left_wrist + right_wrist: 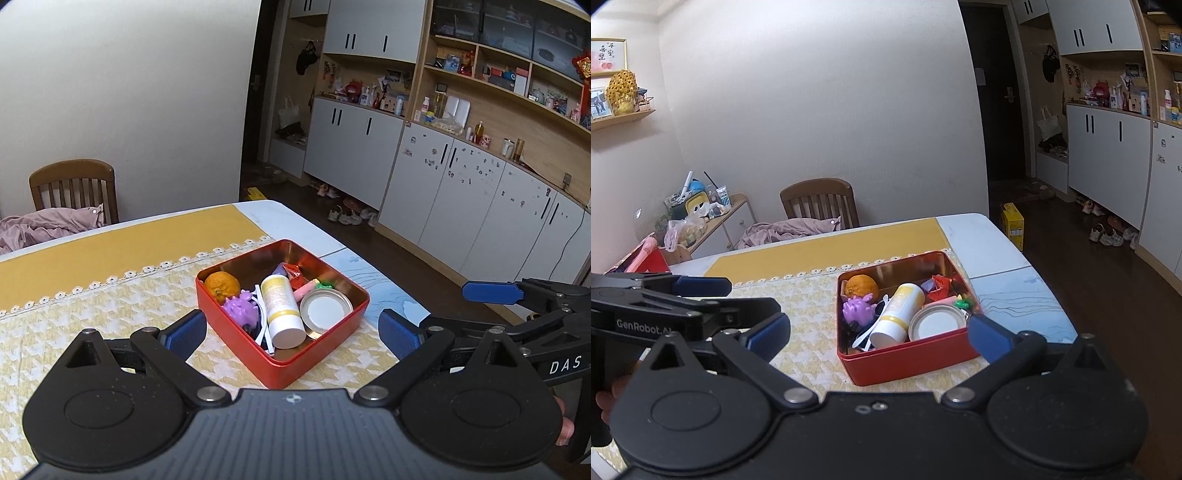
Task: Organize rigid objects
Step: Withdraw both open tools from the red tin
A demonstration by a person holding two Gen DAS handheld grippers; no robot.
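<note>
My left hand-held gripper (291, 332) is spread wide and holds nothing; my right hand-held gripper (879, 334) is just as wide open and equally empty. Both hover above the desk (110, 251), side by side, pointing at the same thing.

I judge the sorting to be nearly finished, or finished. Everything loose that I can see already lies inside the red tin (314, 354), and the patterned cloth around it is bare on my side.

Reading the tin from the left gripper's view, left to right: an orange (221, 285) sits in the far left corner, a purple spiky toy (242, 309) just in front of it, then a white and yellow bottle (281, 312) lying on its side with its base towards me, and a round metal lid (325, 308) flat in the right part. Behind these lie a red wrapper (293, 275), something pink and a small green piece; I cannot tell what those last two are.

The tin lies straight ahead of the left gripper, between its fingers and below them. From the right gripper it sits ahead too, its right near corner just beside my right finger. What may remain is closing the tin, though I see no cover for it.
</note>
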